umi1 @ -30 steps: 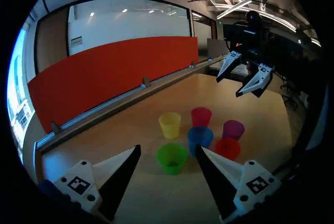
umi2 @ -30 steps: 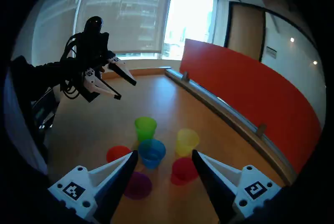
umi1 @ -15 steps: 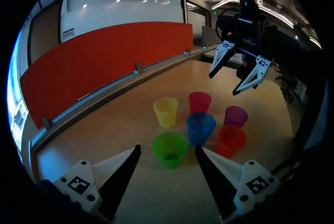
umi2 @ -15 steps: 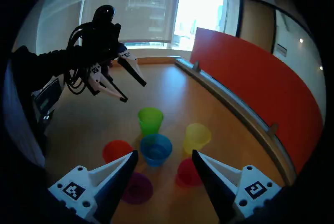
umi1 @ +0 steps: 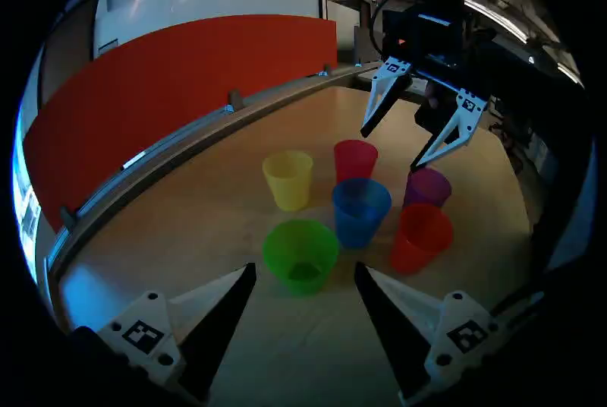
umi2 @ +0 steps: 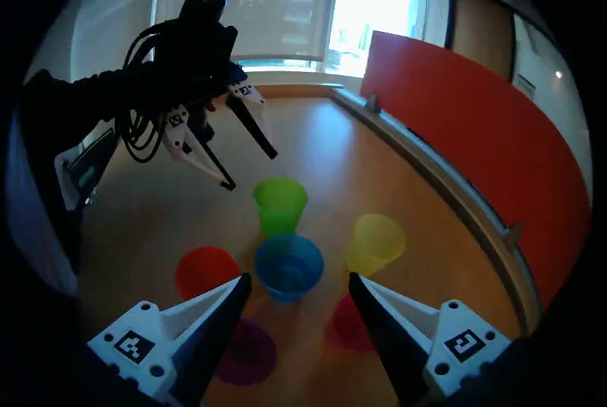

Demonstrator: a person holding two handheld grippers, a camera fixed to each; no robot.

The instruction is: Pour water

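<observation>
Green cup [umi1: 300,251]: sat dead ahead of left gripper [umi1: 303,266], fingers spread, empty.
Right gripper [umi2: 299,276]: fingers spread too, farther from it.

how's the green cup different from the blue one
Colour: the green cup is green, the blue cup blue. Place: the blue cup stands in the middle of the cluster with the other cups around it; the green cup stands on the cluster's edge, nearest the left gripper. Both stand upright, mouth up, on the wooden table, and neither is gripped.
</observation>
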